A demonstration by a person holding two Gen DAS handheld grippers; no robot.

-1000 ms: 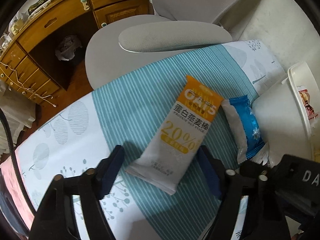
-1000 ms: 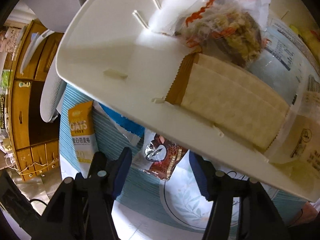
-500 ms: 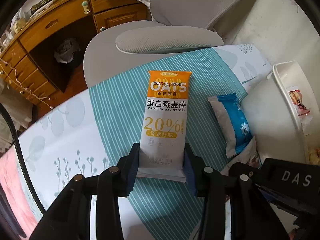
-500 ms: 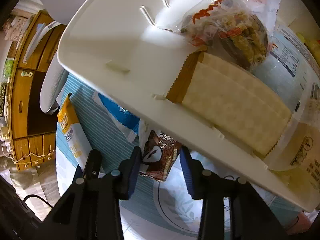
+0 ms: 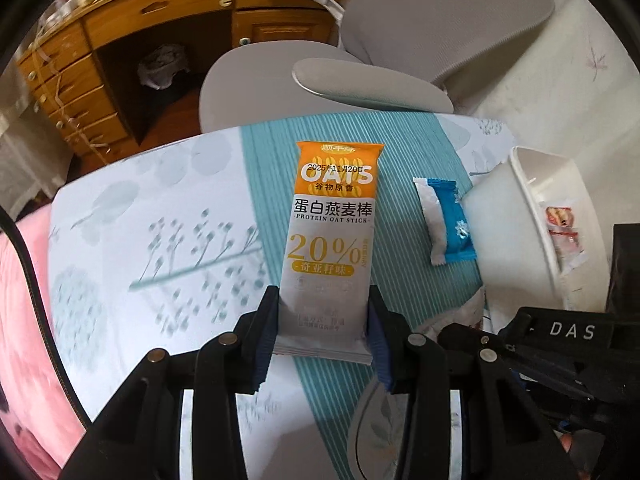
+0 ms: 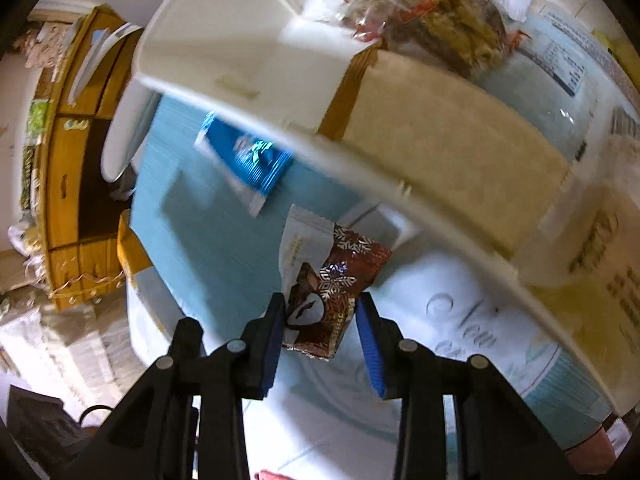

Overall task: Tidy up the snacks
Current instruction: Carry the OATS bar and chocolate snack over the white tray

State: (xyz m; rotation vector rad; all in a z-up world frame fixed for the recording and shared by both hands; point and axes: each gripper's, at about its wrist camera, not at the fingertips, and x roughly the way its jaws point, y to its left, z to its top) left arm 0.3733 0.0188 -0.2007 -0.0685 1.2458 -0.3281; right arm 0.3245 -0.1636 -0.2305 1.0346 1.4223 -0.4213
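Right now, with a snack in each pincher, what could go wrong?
The left gripper pinches only the bottom end of the oat bar, so the long top could flop or slip out. The right gripper, its jaws closing, has the crinkly brown packet sitting crooked, close under the white bin's rim; lifting could bump it.

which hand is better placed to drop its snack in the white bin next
Probably right. The right gripper is closing on the brown snack packet right under the white bin rim. The left gripper holds the oat bar farther off.
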